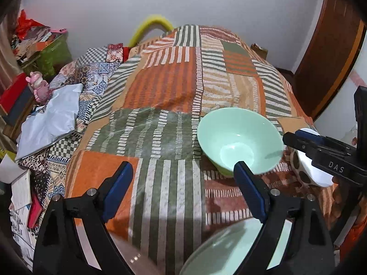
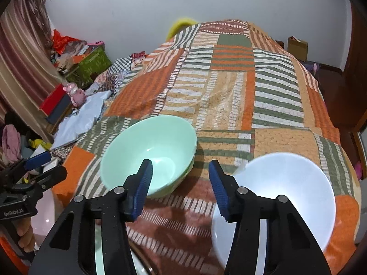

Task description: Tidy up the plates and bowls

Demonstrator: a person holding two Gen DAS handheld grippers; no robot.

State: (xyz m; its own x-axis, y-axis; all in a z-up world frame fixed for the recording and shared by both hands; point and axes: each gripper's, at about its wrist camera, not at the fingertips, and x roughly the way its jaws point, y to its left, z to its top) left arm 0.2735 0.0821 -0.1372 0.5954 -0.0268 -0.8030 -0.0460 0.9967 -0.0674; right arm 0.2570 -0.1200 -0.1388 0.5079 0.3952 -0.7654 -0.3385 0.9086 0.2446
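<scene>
A mint green bowl (image 1: 238, 137) (image 2: 149, 153) stands upright on the striped bed quilt (image 1: 165, 91). A white bowl (image 2: 284, 194) sits to its right near the quilt's front edge; in the left wrist view only part of it (image 1: 321, 176) shows behind the right gripper. A pale green plate (image 1: 229, 249) lies below my left gripper. My left gripper (image 1: 183, 176) is open and empty, just left of the green bowl. My right gripper (image 2: 181, 169) is open and empty, between the two bowls, and also shows in the left wrist view (image 1: 298, 137).
Cluttered boxes (image 2: 91, 61), a pink toy (image 2: 75, 94) and a pale blue bag (image 1: 50, 119) lie to the left of the bed. A wooden door (image 1: 328, 52) stands at the right. A brown paper bag (image 2: 298, 45) sits at the far right.
</scene>
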